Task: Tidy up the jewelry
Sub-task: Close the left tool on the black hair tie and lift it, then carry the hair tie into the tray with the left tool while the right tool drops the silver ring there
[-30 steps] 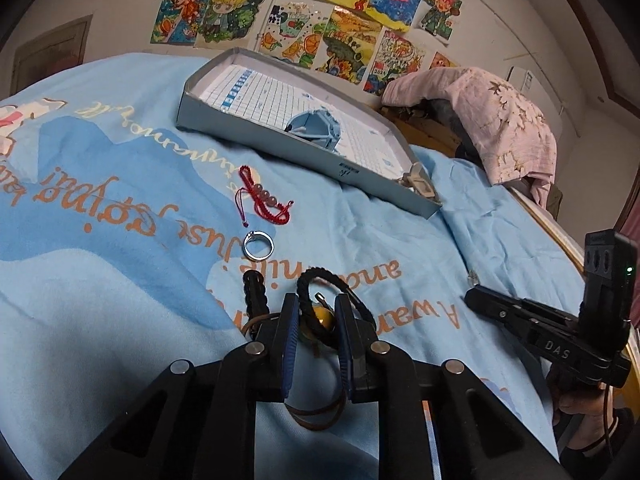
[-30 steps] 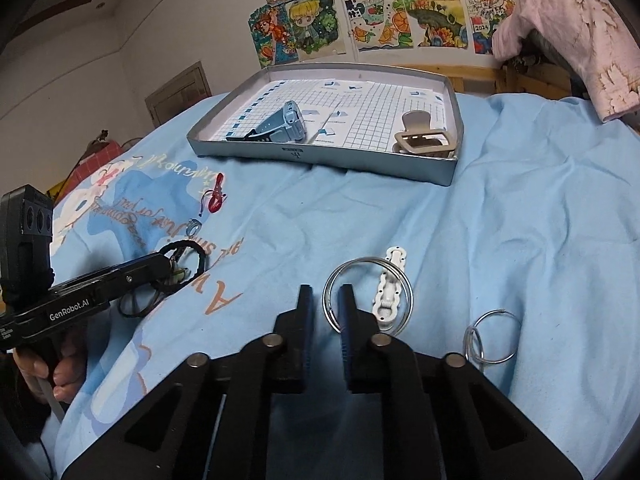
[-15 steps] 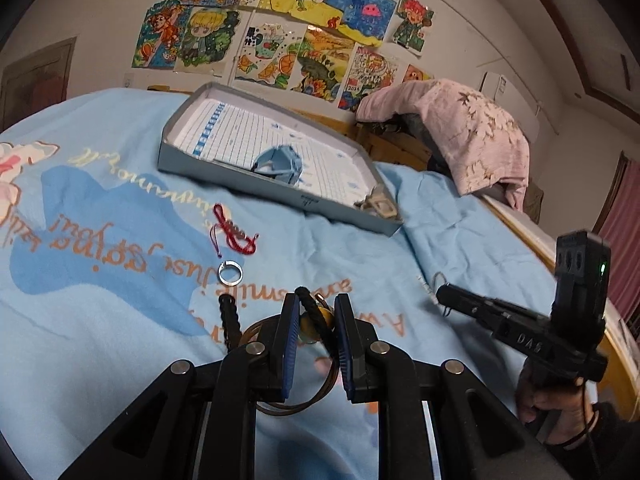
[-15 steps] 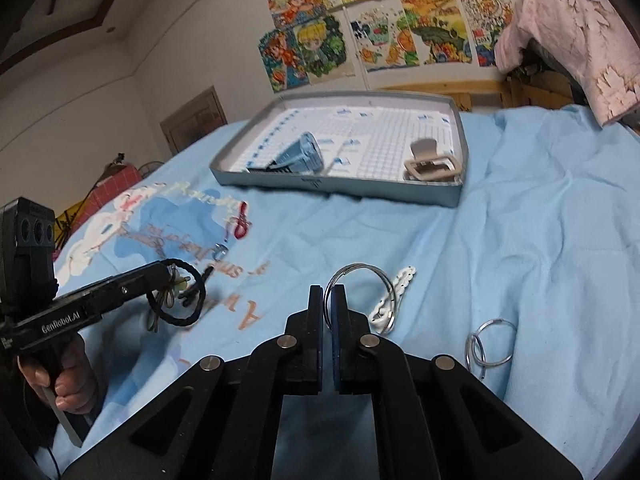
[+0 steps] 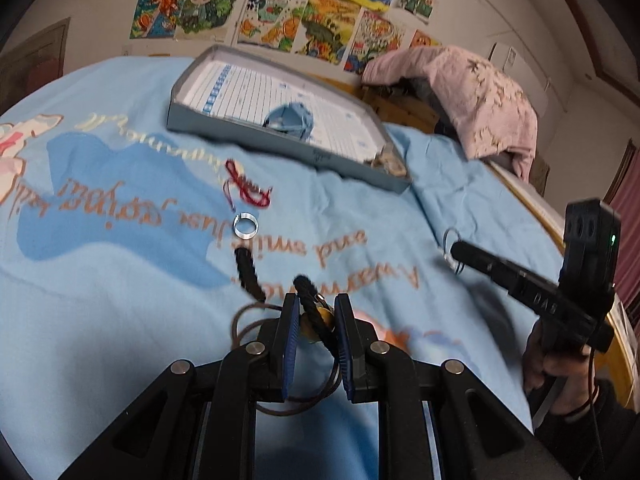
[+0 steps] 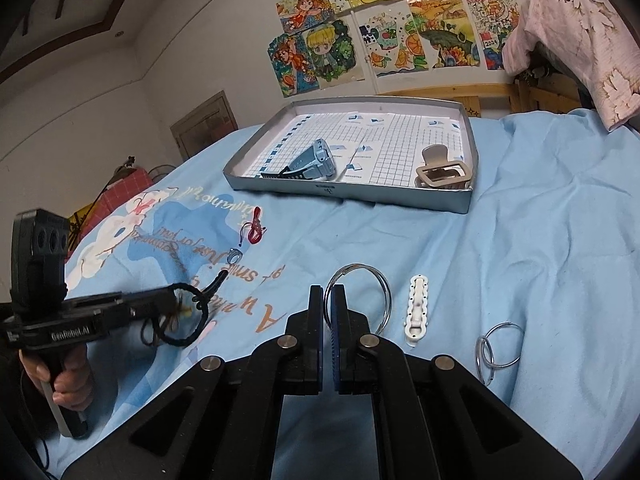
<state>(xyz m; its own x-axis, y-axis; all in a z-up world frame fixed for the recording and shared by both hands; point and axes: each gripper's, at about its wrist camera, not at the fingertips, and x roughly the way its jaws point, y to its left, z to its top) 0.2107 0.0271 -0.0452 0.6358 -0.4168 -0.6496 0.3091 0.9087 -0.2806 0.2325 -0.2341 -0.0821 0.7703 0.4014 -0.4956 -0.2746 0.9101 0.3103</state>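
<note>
My left gripper (image 5: 316,304) is shut on a black braided cord bracelet (image 5: 304,286) with a yellow bead; a thin brown loop hangs below the jaws. In the right wrist view the left gripper (image 6: 176,300) holds that black bracelet (image 6: 205,314) just above the blue bedsheet. My right gripper (image 6: 328,292) is shut on the rim of a thin silver bangle (image 6: 387,292), which stands tilted off the sheet. From the left wrist view the right gripper (image 5: 456,248) shows the bangle (image 5: 450,236) at its tip. A grey tray (image 6: 348,196) lies further back.
The tray holds a blue watch (image 6: 320,160) and a beige hair claw (image 6: 440,168). On the sheet lie a red cord bracelet (image 5: 248,190), a silver ring (image 5: 245,226), a white clip (image 6: 417,312) and two small silver hoops (image 6: 500,346). A pink blanket (image 5: 472,96) is piled at the back right.
The right jaws closed on the silver bangle and tipped it up, off the white clip. The left gripper lifted the black bracelet off the sheet.
</note>
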